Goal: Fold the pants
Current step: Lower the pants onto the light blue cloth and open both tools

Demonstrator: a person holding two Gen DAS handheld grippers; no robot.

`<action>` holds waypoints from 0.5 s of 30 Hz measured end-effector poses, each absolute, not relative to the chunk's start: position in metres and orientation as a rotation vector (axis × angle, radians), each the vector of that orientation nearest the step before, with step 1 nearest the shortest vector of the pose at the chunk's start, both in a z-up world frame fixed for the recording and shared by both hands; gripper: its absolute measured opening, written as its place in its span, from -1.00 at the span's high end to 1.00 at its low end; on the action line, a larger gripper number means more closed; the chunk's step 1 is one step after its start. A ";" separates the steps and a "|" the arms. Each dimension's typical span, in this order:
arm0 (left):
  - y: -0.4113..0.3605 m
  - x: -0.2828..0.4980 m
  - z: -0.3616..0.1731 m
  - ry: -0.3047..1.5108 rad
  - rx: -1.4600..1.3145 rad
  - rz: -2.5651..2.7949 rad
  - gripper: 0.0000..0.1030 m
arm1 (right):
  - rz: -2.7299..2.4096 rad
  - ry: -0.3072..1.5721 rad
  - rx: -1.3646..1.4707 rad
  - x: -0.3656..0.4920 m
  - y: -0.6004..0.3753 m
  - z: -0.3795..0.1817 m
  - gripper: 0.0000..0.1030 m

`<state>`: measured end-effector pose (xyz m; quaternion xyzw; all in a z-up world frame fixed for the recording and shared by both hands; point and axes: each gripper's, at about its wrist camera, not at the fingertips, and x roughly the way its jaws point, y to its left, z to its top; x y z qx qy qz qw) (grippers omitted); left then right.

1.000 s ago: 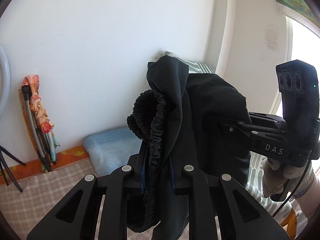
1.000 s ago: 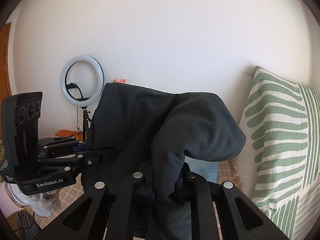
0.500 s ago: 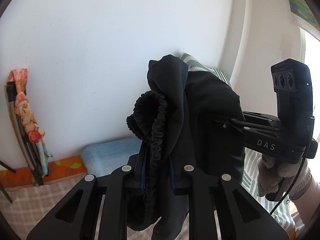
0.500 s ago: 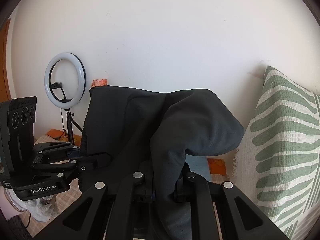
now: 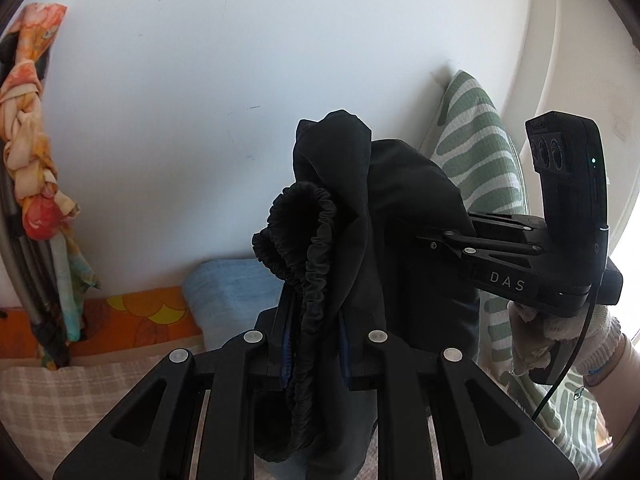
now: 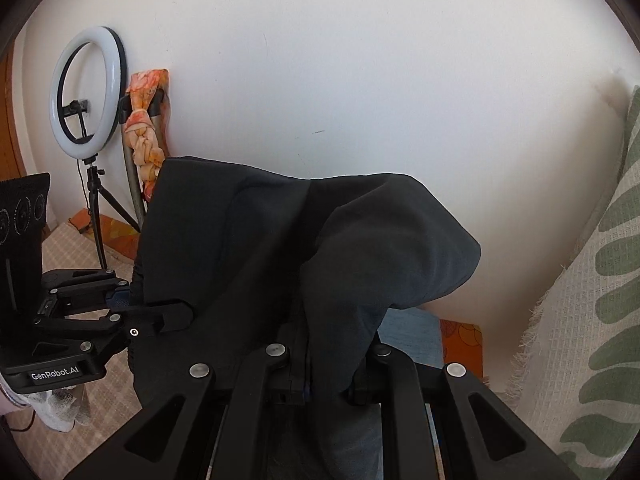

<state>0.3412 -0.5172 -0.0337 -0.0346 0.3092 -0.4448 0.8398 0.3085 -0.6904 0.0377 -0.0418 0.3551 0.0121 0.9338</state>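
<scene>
One pair of black pants (image 5: 384,216) is held in the air in front of the white wall (image 5: 200,100), above the checked bed cover (image 5: 60,392). The left gripper (image 5: 314,344) is closed narrow on the gathered elastic waistband (image 5: 308,240). The right gripper (image 6: 326,376) is likewise clamped narrow on a bunched fold of the same cloth, which drapes over its fingers.

Risks, as judged from this position:
- The cloth is bunched at both grips instead of being pinched at a clean edge. If it is laid down this way, a crooked or lumpy fold is likely.
- The thick elastic in the left gripper could slip from the pads under a pull, and that side would drop.
- The hanging part is hidden below both cameras, so a twisted leg could not be noticed in time.
- The striped pillow (image 5: 476,152), to the right of the pants, stands near; the cloth could catch on it or land on it.

Count: one pair of pants, two grippers, one striped pillow, one blue folded cloth (image 5: 228,292) behind the pants, one ring light (image 6: 86,88) at the wall to their left, one gloved hand (image 5: 548,336) seen.
</scene>
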 end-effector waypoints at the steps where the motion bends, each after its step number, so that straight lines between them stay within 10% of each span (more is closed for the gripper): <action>1: -0.521 0.347 -0.041 0.659 -0.067 -0.926 0.68 | 0.020 0.744 -0.109 0.318 -0.694 0.030 0.81; 15: -0.520 0.400 -0.072 0.687 -0.010 -0.703 0.43 | -0.197 0.833 -0.076 0.356 -0.767 -0.028 0.29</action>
